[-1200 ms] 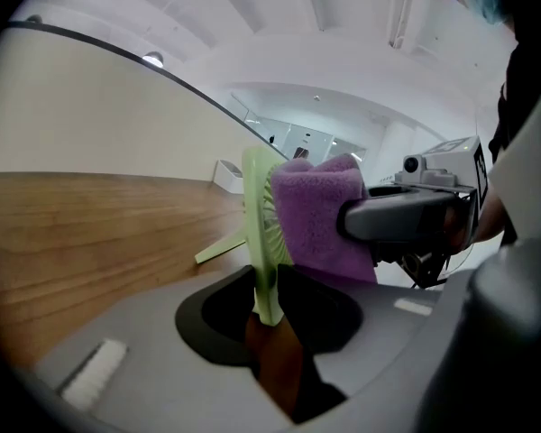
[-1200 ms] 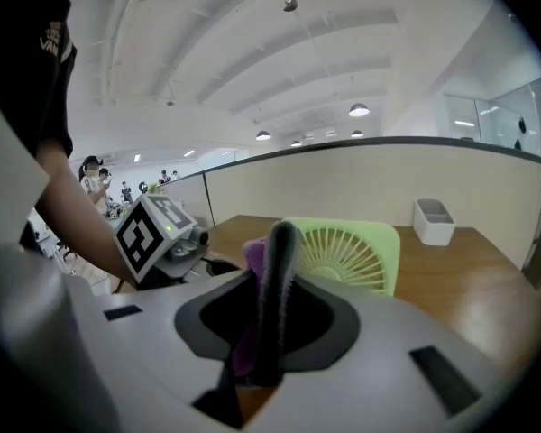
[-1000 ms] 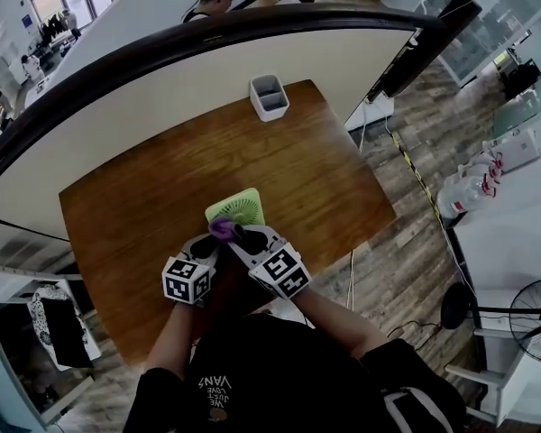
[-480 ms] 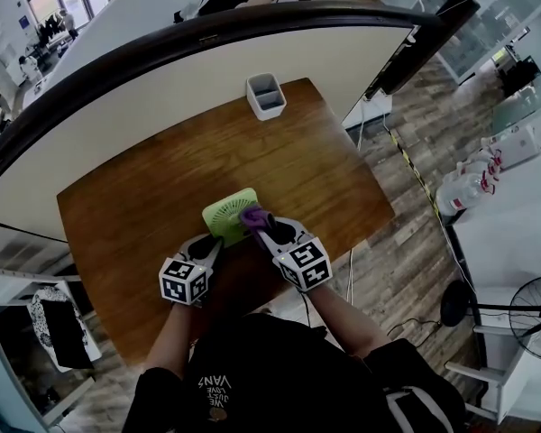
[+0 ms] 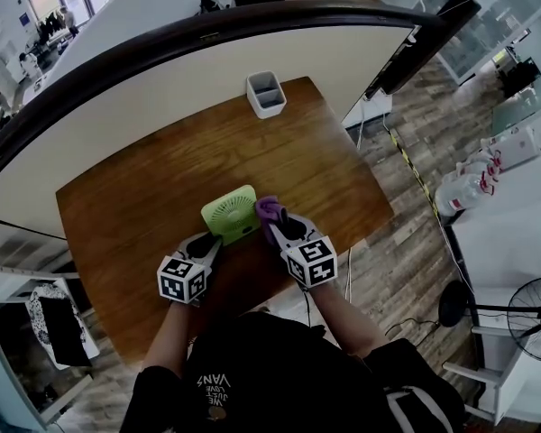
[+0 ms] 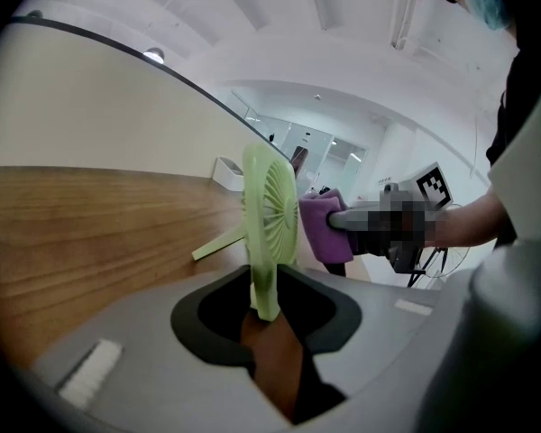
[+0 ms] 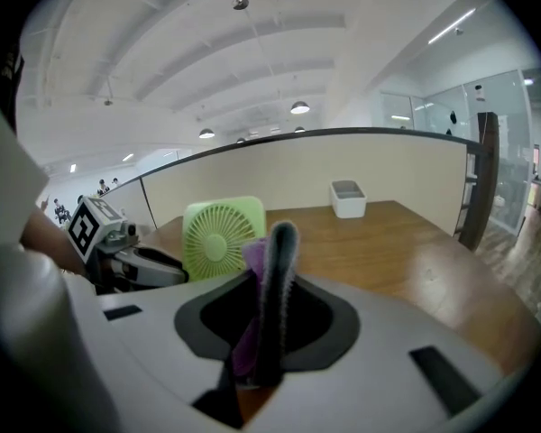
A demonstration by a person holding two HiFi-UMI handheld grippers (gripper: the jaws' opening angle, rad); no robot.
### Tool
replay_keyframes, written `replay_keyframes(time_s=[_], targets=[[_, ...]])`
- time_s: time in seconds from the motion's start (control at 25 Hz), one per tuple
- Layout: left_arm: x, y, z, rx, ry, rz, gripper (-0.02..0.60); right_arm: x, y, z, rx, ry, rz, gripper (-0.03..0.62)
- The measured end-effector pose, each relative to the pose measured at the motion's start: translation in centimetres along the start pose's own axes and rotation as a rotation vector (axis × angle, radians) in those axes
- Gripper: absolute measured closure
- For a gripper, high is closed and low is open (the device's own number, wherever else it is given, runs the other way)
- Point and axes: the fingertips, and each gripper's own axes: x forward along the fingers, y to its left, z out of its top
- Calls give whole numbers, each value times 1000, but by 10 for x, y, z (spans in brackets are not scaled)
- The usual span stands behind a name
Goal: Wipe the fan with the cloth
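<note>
**Green fan in one hand, purple cloth in the other**

I hold a tool in each hand over the brown wooden tabletop.

My left gripper has its jaws closed on the bottom edge of the fan. In the left gripper view the fan stands up straight between the jaws, and I see it from the side. A thin green leg sticks out behind it and rests on the wood.

My right gripper has its jaws squeezed shut on the cloth. In the right gripper view the cloth is bunched up between the jaws and pokes out past the tips.

From above, the cloth sits just beside the right edge of the fan. In the left gripper view the cloth is right next to the round front face with the slats. I cannot tell if it is touching the fan or not.

The fan is near my edge of the tabletop, close to my body. A small white box sits far away at the back edge, next to the cream wall.
</note>
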Motion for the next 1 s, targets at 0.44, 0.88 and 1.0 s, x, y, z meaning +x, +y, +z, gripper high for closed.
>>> replay_keyframes(time_s=[0.44,0.88,1.0], targets=[[-44,3,2,-51,-90,91,494,13,119,-21,-144,46,283,510],[-70,-5,3,-61,-133,111,564,38,122,-32,-195,105,322,510],[-72,-4,2,-65,-132,114,568,35,109,-33,-153,105,295,510]])
